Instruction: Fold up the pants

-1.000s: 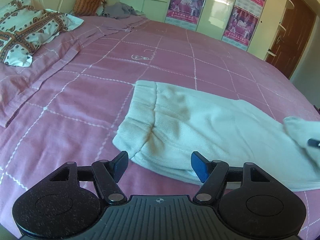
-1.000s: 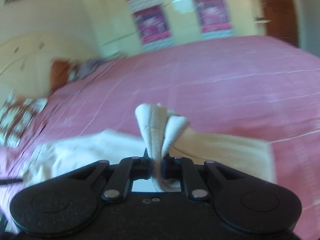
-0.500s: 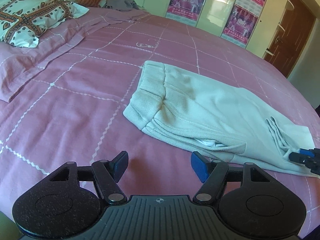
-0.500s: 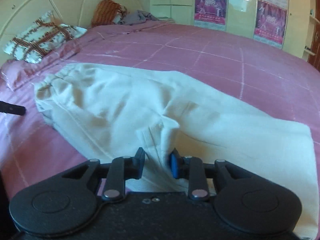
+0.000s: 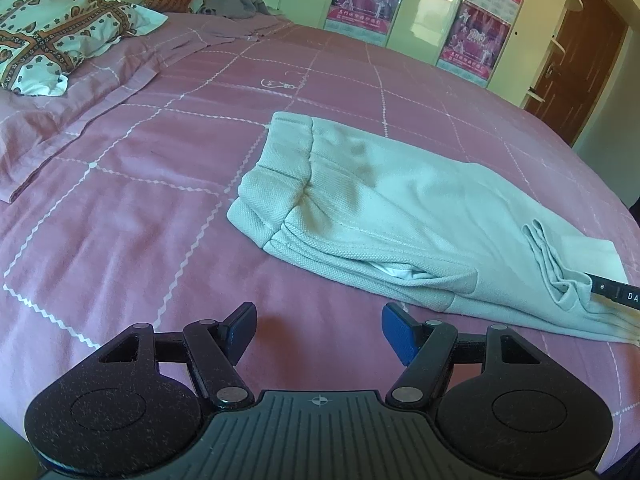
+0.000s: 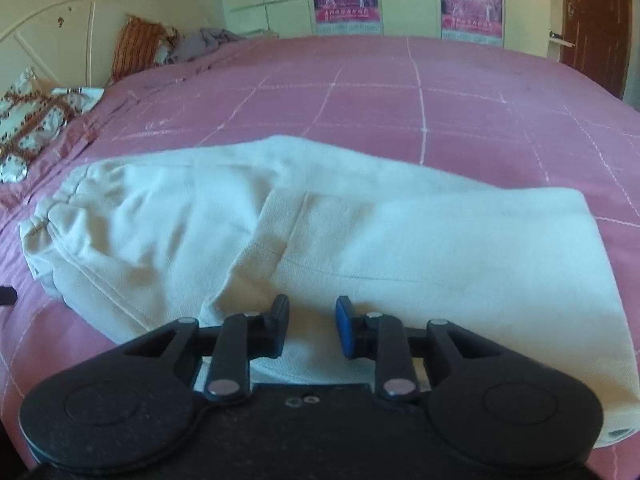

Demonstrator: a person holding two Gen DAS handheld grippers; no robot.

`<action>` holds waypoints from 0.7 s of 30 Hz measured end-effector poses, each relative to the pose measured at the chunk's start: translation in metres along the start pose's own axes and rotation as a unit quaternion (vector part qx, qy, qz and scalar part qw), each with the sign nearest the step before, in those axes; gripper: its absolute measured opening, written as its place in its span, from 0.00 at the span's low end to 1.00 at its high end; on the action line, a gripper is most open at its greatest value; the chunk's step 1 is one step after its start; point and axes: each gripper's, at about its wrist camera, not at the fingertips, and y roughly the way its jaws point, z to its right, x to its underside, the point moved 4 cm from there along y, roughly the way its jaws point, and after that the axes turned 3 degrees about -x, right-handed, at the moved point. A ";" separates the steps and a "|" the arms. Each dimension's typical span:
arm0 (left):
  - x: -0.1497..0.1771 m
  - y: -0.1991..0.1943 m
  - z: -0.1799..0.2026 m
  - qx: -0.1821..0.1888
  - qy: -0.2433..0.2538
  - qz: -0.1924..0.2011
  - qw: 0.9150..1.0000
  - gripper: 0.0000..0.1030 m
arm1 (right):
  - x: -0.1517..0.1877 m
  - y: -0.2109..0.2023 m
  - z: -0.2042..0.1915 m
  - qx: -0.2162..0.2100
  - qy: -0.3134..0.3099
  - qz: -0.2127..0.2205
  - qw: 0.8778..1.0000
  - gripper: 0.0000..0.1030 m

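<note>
Both grippers are free: right gripper point(image 6: 311, 326), jaws part-open over the pants point(image 6: 360, 240), released the fold; left gripper point(image 5: 319, 330), wide open, grips nothing.

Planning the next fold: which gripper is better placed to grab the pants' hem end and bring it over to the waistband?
Right. The right gripper sits open directly over the leg end of the pants. The left gripper is open over bare bedspread, short of the waistband.
</note>
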 end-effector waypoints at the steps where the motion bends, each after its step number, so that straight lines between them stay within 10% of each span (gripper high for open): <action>1: -0.001 0.000 0.000 0.005 -0.005 0.005 1.000 0.67 | 0.001 -0.003 0.002 0.009 0.000 0.016 1.000 0.34; 4: -0.008 0.003 0.000 0.058 -0.051 0.016 0.997 0.67 | 0.005 0.012 0.006 0.004 -0.025 -0.027 0.999 0.31; 9: -0.006 0.048 -0.019 0.132 -0.192 -0.003 0.973 0.67 | -0.020 -0.042 0.033 -0.006 0.011 0.081 0.997 0.42; 15: -0.012 0.089 -0.038 0.191 -0.320 0.030 0.928 0.66 | -0.017 -0.070 0.096 0.005 0.049 0.098 0.994 0.43; 17: -0.013 0.097 -0.031 0.173 -0.311 0.022 0.934 0.21 | -0.012 -0.068 0.094 -0.020 0.059 0.089 0.994 0.39; 21: -0.002 0.097 -0.028 0.181 -0.322 0.027 0.929 0.19 | 0.000 -0.046 0.044 -0.096 0.037 0.071 0.992 0.30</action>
